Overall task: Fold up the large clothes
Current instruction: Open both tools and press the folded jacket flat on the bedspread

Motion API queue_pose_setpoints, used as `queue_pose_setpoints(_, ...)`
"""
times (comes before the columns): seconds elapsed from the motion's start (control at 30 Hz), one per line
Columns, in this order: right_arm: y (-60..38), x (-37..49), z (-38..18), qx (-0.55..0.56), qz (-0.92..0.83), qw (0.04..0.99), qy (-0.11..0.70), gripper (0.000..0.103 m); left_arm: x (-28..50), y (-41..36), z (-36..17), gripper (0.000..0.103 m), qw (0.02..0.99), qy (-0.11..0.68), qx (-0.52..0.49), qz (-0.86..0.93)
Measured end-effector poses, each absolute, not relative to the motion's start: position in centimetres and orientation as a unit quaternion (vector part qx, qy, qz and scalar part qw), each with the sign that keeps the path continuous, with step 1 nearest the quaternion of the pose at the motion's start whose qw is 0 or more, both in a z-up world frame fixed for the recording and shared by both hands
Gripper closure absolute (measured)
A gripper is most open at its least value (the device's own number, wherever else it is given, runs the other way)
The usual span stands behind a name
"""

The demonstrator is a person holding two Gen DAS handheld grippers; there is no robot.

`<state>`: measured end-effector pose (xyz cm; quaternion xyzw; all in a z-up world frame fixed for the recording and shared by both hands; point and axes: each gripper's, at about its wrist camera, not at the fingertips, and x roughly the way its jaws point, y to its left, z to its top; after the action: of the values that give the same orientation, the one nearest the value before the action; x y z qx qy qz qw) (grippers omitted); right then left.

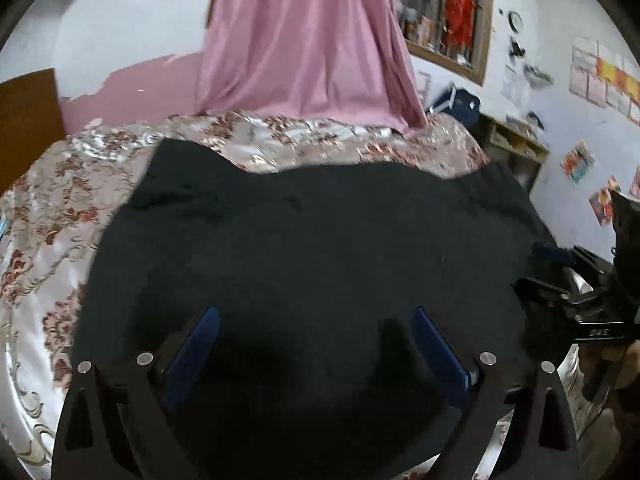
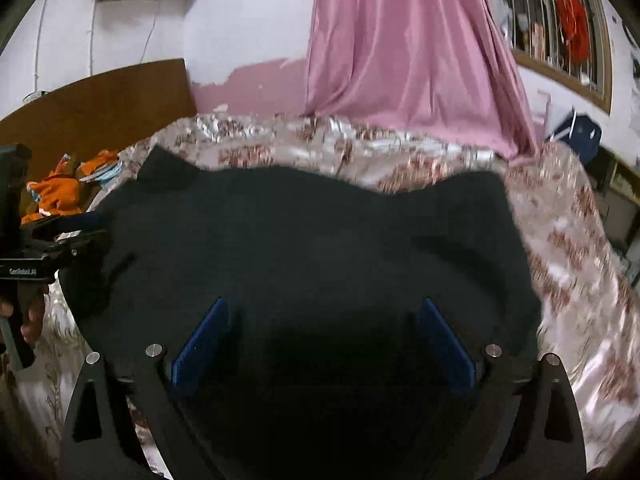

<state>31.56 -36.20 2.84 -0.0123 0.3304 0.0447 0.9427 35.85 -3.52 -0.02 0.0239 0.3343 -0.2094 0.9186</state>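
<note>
Left tongs (image 1: 316, 316) point forward over the black garment (image 1: 320, 248), blue fingers (image 1: 196, 344) spread wide apart, nothing between them but dark cloth below. Right tongs (image 2: 324, 308) hold the same attitude, blue fingers (image 2: 204, 340) likewise wide apart and gripping nothing. Whether either pair touches the fabric cannot be told.

Left wrist view catches the right tongs (image 1: 568, 280) at the garment's right edge, with part of a hand beneath; also a cubby shelf (image 1: 516, 144) and paper posters (image 1: 604, 76) on the wall. Right wrist view catches the left tongs (image 2: 44, 248) at the garment's left edge, the hand (image 2: 28, 316) on its handle, plus orange clothes (image 2: 64, 188) against a brown headboard (image 2: 100, 100).

Garment lies spread flat across the bed (image 1: 48, 216), on a shiny floral cover. Its far edge is wavy, with one corner jutting at far left. Surface mostly smooth, a few shallow creases. Pink curtain (image 1: 308, 40) hangs down behind, its hem reaching the bed. Barred window (image 2: 560, 24) to the right.
</note>
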Motion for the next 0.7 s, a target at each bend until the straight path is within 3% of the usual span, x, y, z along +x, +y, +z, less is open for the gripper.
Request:
queue_pose_setpoints(0.17,-35.9,32.6,1.4,-0.02,0.043,0.944,0.327,0.009,37.4,-4.7,-0.8,0.006,0.924,0.326,0.053,-0.194)
queue_pose_setpoints(0.37,-35.9,36.1,1.8,-0.021,0.037,0.943,0.33,0.009,41.2,-4.6,-0.8,0.0,0.927,0.327,0.028,-0.182)
queue_pose_setpoints(0.7,-36.1,41.6,2.0,-0.042,-0.022,0.945,0.323,0.009,47.9,-4.4,-1.6,0.0,0.927,0.353,0.008,-0.123)
